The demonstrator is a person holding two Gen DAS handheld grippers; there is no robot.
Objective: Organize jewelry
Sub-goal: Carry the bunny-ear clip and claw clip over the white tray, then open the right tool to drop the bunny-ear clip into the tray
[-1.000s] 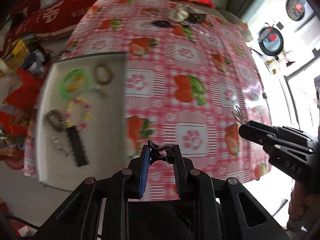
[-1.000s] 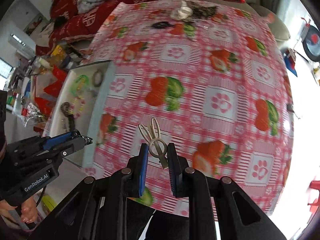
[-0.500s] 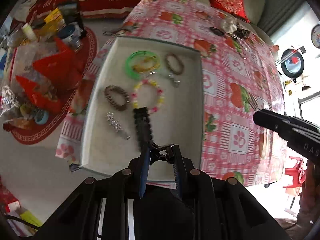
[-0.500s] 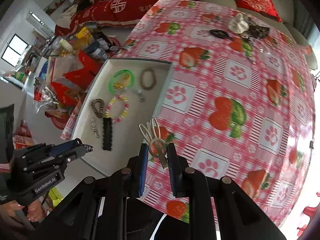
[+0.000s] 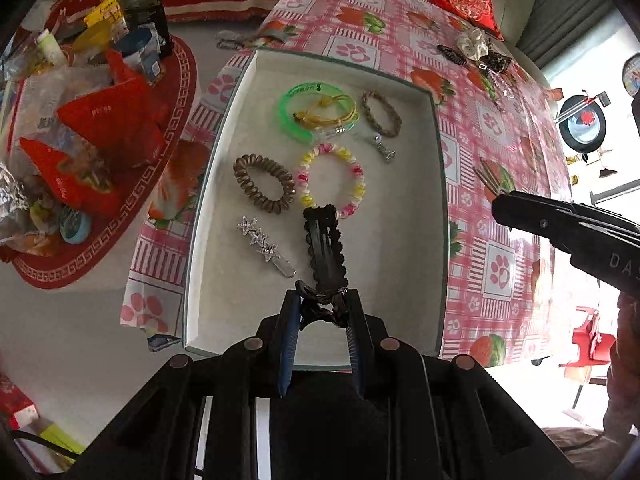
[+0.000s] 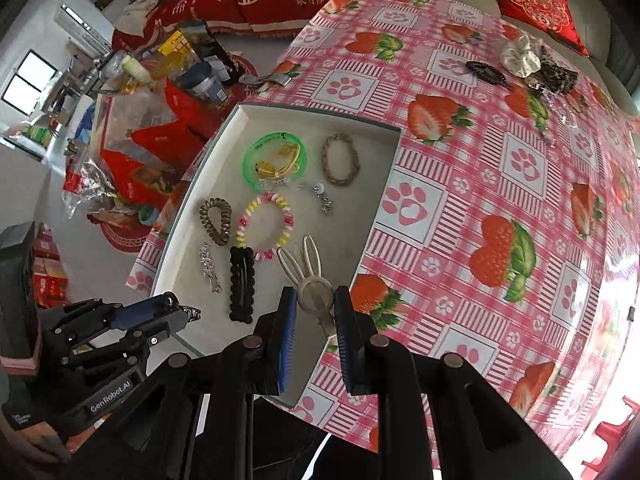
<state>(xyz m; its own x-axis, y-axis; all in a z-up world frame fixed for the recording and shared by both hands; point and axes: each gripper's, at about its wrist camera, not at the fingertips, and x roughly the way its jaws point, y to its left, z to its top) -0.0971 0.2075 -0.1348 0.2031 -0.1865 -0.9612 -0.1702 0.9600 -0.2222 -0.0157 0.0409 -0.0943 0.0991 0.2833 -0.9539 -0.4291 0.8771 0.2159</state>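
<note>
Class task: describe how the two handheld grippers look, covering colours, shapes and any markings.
Both are black, angular plastic frames with round rivets. The left gripper has blue pads and white "GenRobot.AI" lettering. The right gripper also has blue-edged pads; the left wrist view shows pale letters "DA" on it.

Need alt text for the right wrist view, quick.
The right gripper holds a cream bunny-ear hair clip over the white tray, which holds bracelets and clips. Left gripper sits lower left.

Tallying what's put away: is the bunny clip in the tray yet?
Not yet. The bunny clip is pinched in the right gripper, held above the tray.
</note>
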